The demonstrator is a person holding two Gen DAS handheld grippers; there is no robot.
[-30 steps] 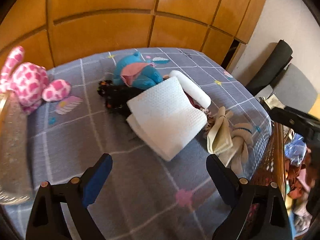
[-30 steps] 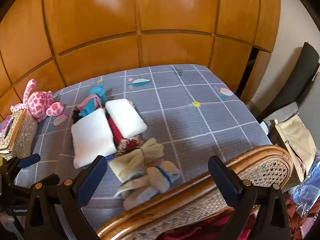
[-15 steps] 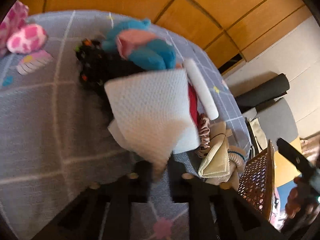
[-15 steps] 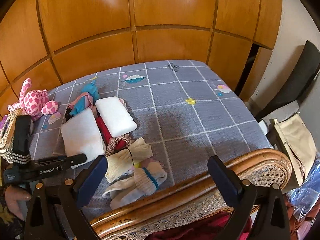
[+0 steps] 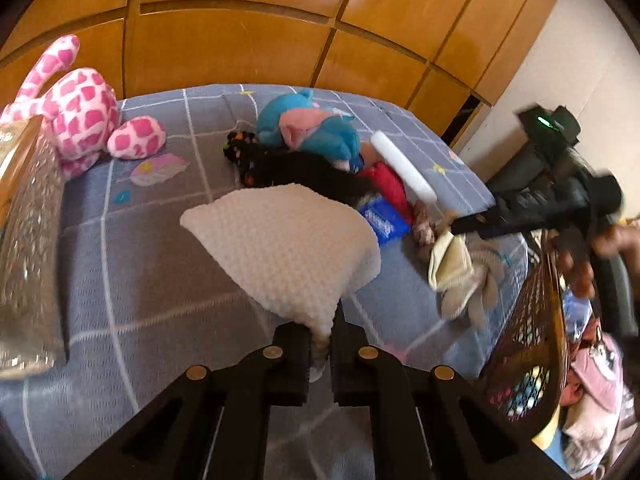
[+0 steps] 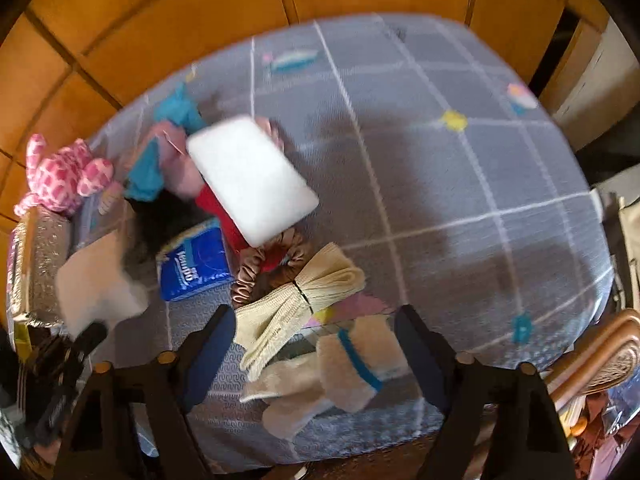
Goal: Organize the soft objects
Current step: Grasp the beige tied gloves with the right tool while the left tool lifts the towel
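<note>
My left gripper [image 5: 320, 344] is shut on a corner of a white textured towel [image 5: 288, 248] and holds it lifted above the grey checked bedspread [image 5: 152, 288]; the towel also shows in the right wrist view [image 6: 96, 284]. My right gripper [image 6: 316, 348] is open, low over the cream socks [image 6: 304, 292] and the beige sock with a blue stripe [image 6: 352, 364]. It also shows in the left wrist view [image 5: 460, 226] above those socks [image 5: 452, 264]. A second white pad [image 6: 252, 176], a blue tissue pack [image 6: 192, 268], a blue-pink plush [image 5: 308, 128] and black and red cloth lie in the pile.
A pink spotted plush [image 5: 80, 108] sits at the far left by a glittery box [image 5: 28, 240]. A wicker chair [image 5: 524, 344] stands at the bed's right edge. Wooden panels [image 5: 240, 40] back the bed.
My left gripper closed on the white towel and lifted it, uncovering the blue tissue pack. My right gripper moved forward and down over the socks.
</note>
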